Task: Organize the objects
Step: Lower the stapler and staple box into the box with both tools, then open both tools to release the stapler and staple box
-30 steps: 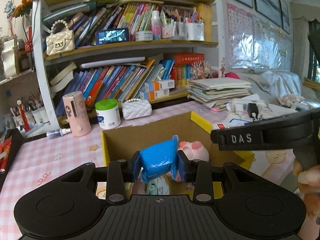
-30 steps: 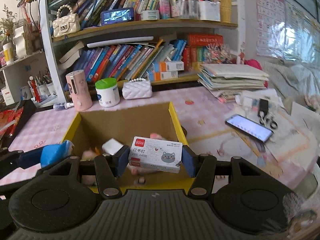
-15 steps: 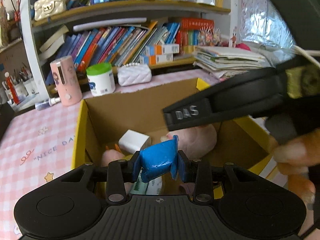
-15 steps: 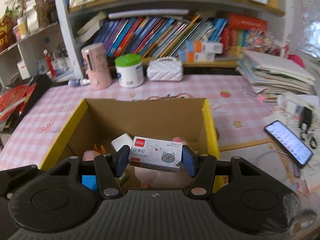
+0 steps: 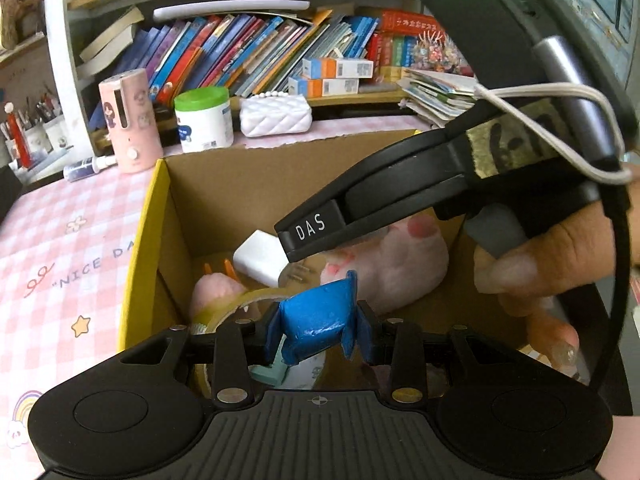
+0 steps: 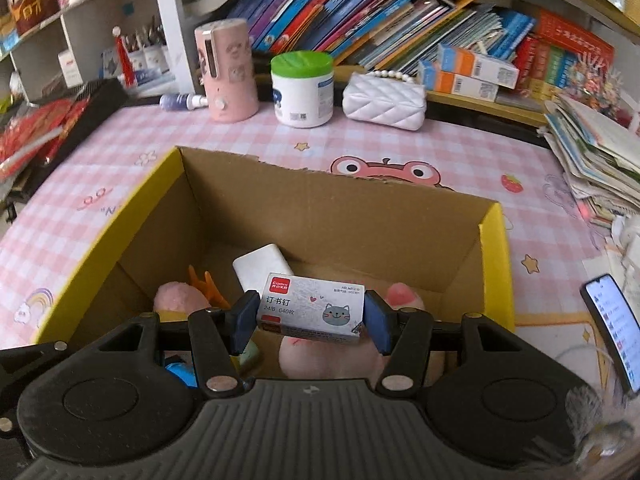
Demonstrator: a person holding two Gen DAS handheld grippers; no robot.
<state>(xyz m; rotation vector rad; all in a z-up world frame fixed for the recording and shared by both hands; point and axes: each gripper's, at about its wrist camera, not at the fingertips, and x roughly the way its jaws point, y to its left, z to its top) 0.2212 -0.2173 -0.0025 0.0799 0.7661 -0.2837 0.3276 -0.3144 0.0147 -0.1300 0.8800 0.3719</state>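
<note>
My left gripper [image 5: 316,334] is shut on a crumpled blue packet [image 5: 318,322] and holds it over the near part of an open cardboard box with yellow rims [image 5: 148,216]. My right gripper [image 6: 311,318] is shut on a small white staple box with a cat drawing [image 6: 312,308], held over the same cardboard box [image 6: 494,252]. Inside lie a pink plush pig [image 5: 396,264], a white charger block [image 6: 262,266], a tape roll [image 5: 224,312] and an orange clip [image 6: 206,284]. The right gripper's body [image 5: 440,184] crosses the left wrist view above the pig.
The box stands on a pink checked tablecloth [image 6: 80,208]. Behind it are a pink cylinder [image 6: 228,72], a green-lidded white jar [image 6: 302,88] and a white quilted purse [image 6: 384,98]. Bookshelves rise at the back. A phone [image 6: 612,328] and paper stacks [image 6: 596,160] lie to the right.
Both grippers have moved forward and down over the box, and its contents now look closer. The right gripper's body has come further across the left wrist view. Both grips are unchanged.
</note>
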